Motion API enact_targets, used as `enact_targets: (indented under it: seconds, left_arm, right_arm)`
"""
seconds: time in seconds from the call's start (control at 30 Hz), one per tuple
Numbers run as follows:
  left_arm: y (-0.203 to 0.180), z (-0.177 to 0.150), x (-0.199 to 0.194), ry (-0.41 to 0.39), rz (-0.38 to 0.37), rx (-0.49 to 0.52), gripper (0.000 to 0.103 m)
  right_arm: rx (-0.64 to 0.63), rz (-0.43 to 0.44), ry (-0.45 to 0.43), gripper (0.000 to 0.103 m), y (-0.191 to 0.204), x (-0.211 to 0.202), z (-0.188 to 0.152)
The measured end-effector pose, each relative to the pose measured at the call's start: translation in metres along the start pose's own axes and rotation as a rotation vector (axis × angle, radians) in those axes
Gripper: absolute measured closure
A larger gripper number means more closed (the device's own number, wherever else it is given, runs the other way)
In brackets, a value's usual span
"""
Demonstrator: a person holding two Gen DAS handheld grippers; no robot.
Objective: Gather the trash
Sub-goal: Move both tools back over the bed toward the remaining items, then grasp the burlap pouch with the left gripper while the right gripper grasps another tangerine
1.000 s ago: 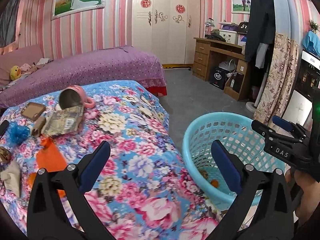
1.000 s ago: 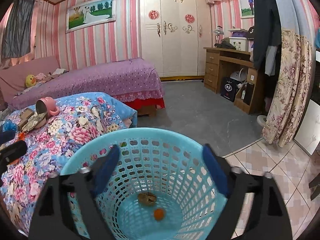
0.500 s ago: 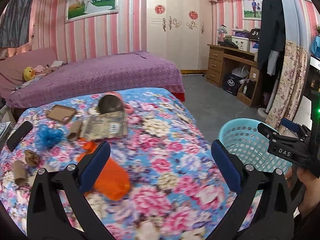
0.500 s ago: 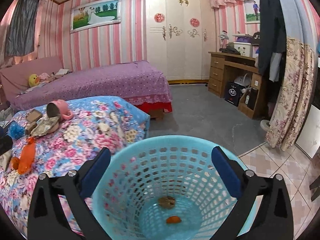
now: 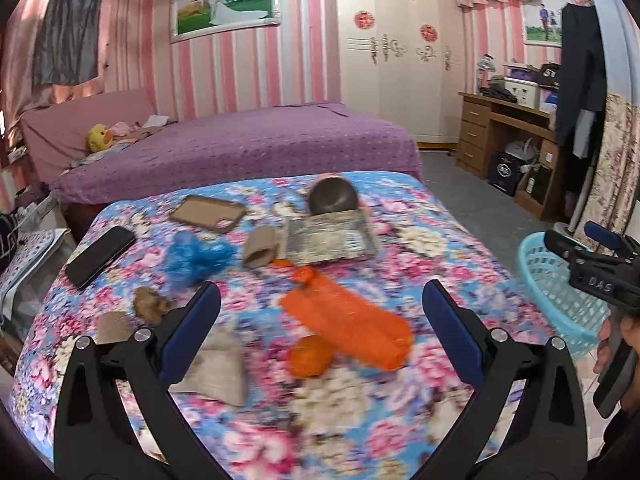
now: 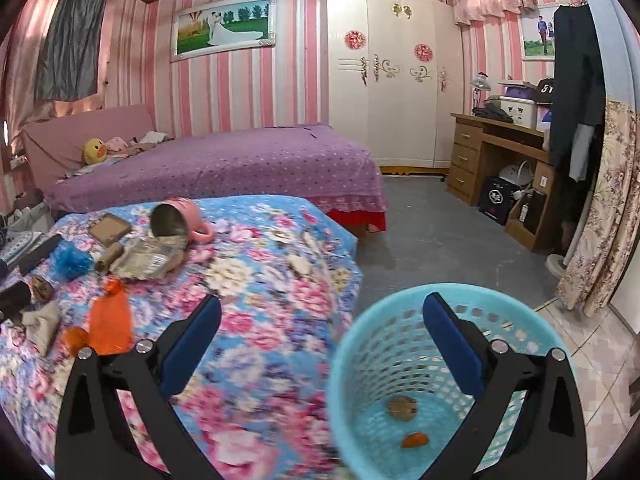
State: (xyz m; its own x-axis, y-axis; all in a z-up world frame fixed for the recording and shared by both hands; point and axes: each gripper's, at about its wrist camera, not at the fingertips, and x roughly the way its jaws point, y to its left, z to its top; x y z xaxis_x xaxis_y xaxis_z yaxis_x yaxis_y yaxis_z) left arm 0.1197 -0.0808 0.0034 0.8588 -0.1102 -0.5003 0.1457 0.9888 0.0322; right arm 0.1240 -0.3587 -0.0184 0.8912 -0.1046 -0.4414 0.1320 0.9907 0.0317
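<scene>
My left gripper (image 5: pixel 320 320) is open and empty above the floral bedspread (image 5: pixel 420 240). Just ahead of it lie an orange bag (image 5: pixel 352 320), an orange ball-like scrap (image 5: pixel 311 354), a beige paper piece (image 5: pixel 216 368), a brown crumpled scrap (image 5: pixel 150 305), a blue plastic wad (image 5: pixel 196 256), a cardboard tube (image 5: pixel 260 246) and a flat wrapper (image 5: pixel 328 236). My right gripper (image 6: pixel 322 328) is open and empty over the rim of the turquoise basket (image 6: pixel 360 344), which holds a brown scrap (image 6: pixel 401 407) and an orange scrap (image 6: pixel 415 439). The basket (image 5: pixel 560 304) shows at the left view's right edge.
A pink mug (image 6: pixel 180 220) lies on its side on the bedspread, with a phone case (image 5: pixel 208 214) and a black phone (image 5: pixel 100 256) nearby. A purple bed (image 5: pixel 240 148) stands behind. A wooden desk (image 6: pixel 500 160) and grey floor (image 6: pixel 440 240) are to the right.
My left gripper has swung left from the basket to over the trash on the bedspread. My right gripper has shifted left, so the basket now sits lower right in its view.
</scene>
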Motion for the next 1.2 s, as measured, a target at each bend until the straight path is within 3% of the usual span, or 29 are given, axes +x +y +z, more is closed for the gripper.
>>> enact_targets:
  seconds: [0.27,0.57,0.73,1.2]
  left_arm:
    - [0.051,-0.017,0.011,0.022,0.058,-0.057,0.005]
    - [0.097,-0.023,0.009,0.032,0.077,-0.089,0.005]
    - [0.117,-0.026,0.004,0.029,0.094,-0.091,0.005]
    - [0.189,-0.052,0.015,0.144,0.139,-0.121,0.006]
  right_arm:
    - [-0.058,0.005,-0.018,0.004,0.049,-0.006,0.000]
    - [0.053,0.039,-0.021,0.004,0.069,-0.009,0.000]
    - [0.054,0.019,-0.029,0.004,0.087,-0.009,-0.005]
    - [-0.030,0.046,0.003,0.004,0.135,0.013,-0.019]
